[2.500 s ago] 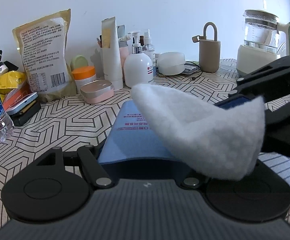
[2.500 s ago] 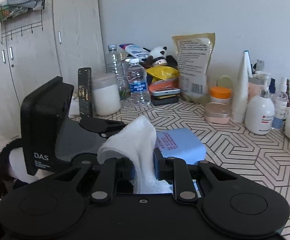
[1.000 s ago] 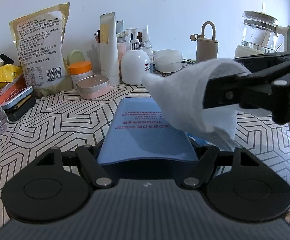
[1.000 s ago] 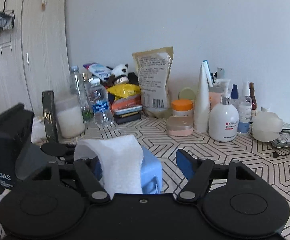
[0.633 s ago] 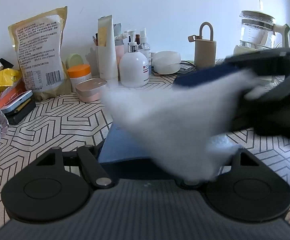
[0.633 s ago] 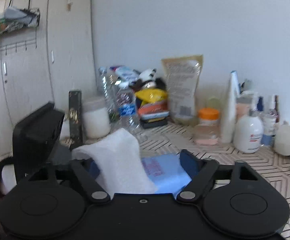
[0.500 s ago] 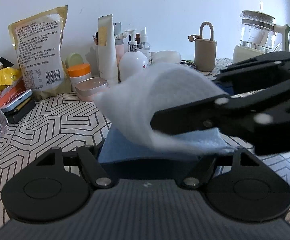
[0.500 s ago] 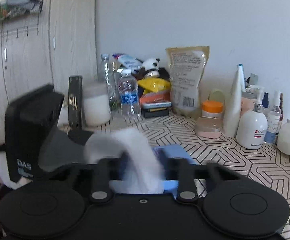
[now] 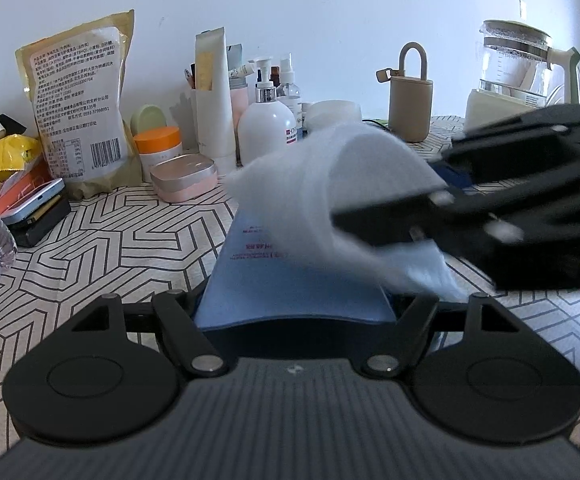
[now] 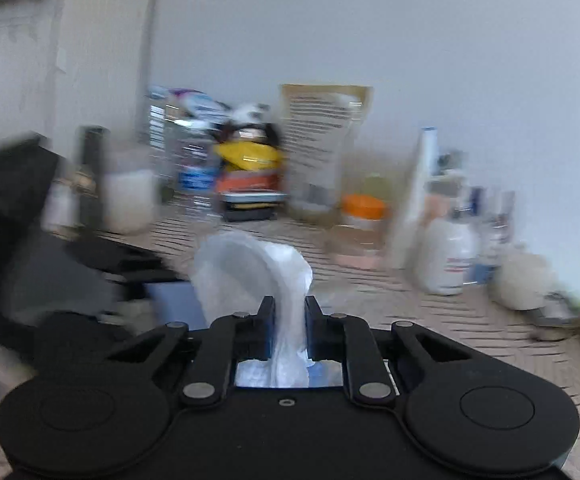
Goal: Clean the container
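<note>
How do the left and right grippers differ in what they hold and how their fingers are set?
The left gripper is spread wide around a rigid blue container; the right gripper is pinched nearly together on a soft white cloth. The container sits flat and fills the left gripper's span, while the cloth bulges in a loop beyond the right gripper's fingertips. The left wrist view is sharp; the right wrist view is motion-blurred. Both are shut on something.

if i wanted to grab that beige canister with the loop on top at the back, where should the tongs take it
Take the beige canister by its straight cylindrical body, below the lid, coming level from the front. It stands upright with open cloth before it; the round white tub sits to its left and the glass kettle to its right. The thin loop handle would probably swing or slip.
</note>
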Motion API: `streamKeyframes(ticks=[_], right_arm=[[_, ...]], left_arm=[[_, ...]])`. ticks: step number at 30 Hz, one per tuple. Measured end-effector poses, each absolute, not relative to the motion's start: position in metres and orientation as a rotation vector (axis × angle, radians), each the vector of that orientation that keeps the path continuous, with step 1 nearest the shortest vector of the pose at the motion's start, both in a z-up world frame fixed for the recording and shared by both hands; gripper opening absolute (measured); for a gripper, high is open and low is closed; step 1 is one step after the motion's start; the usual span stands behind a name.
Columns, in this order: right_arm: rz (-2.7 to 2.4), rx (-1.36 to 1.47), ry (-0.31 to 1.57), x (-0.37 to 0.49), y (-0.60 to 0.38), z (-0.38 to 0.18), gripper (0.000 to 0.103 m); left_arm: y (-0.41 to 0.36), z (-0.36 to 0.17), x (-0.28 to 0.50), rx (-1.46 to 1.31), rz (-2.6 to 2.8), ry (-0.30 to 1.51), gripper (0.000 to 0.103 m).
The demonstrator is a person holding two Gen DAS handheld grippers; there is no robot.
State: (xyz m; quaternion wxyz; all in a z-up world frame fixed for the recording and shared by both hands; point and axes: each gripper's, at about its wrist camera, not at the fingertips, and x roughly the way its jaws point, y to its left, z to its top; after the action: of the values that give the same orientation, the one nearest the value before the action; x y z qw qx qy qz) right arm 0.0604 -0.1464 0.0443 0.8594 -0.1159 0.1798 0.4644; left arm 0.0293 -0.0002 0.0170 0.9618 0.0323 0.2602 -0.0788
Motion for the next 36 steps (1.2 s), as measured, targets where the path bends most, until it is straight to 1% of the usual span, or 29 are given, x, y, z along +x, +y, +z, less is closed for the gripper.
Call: streamKeyframes(ticks=[5,10,15,18,21,24,31,36], right_arm=[[1.099,-0.204,0.408,0.054,-0.142,0.046,0.020],[1.093,-0.191,0.415,0.058,-0.145,0.045,0.020],[1.003,-0.165,0.437,0.069,-0.154,0.044,0.022],[0.984,-0.158,0.442,0.073,-0.156,0.043,0.022],[0.973,-0.169,0.438,0.074,-0.155,0.043,0.022],[0.917,-0.205,0.430,0.074,-0.153,0.042,0.022],[0.833,-0.283,0.453,0.077,-0.148,0.034,0.022],[0.834,-0.355,0.404,0.057,-0.138,0.036,0.018]], left_arm=[[0.000,0.017,0.029,0.065,-0.157,0.529,0.074],[-0.001,0.016,0.029,0.068,-0.157,0.528,0.074],[0.005,0.015,0.034,0.019,-0.177,0.569,0.086],[0.008,0.014,0.035,-0.001,-0.187,0.577,0.086],[0.007,0.015,0.033,0.011,-0.182,0.564,0.080],[0.008,0.015,0.032,0.015,-0.174,0.556,0.078],[0.009,0.016,0.033,0.013,-0.163,0.546,0.075],[0.010,0.017,0.033,0.017,-0.159,0.542,0.075]])
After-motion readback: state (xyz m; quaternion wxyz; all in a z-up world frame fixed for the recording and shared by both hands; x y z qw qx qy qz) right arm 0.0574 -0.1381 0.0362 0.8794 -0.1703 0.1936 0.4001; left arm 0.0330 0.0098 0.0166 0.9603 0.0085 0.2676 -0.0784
